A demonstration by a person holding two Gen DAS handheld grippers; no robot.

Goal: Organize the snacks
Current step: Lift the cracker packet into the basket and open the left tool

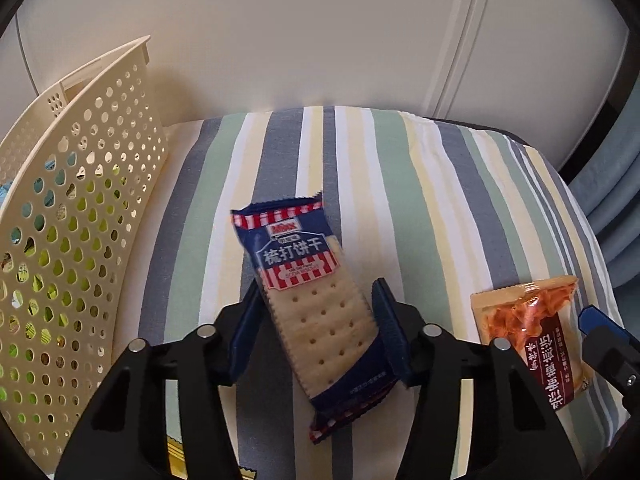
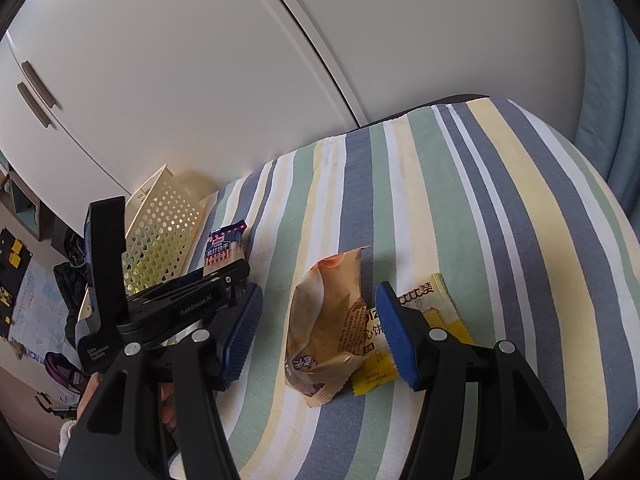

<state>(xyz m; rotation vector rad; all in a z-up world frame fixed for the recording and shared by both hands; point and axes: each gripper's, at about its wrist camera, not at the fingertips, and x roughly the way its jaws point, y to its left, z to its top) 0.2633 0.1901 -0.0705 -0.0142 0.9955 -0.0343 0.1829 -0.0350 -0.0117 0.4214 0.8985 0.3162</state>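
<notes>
One basket (image 1: pixel 80 208), far left on the striped cloth (image 1: pixel 400 184). Three packets — a cracker pack (image 1: pixel 308 280) framed by the wide left gripper (image 1: pixel 316 320), untouched; tan (image 2: pixel 324 320) and yellow (image 2: pixel 436 300) packets between the wide right gripper (image 2: pixel 320 332). Far right cloth lies bare.

1. The left gripper (image 1: pixel 316 320) was held low, its jaws spread wide apart, blue pads (image 1: pixel 386 320) facing inward.
2. The right gripper (image 2: pixel 320 332) was likewise held low with jaws parted, just beside the left.
</notes>
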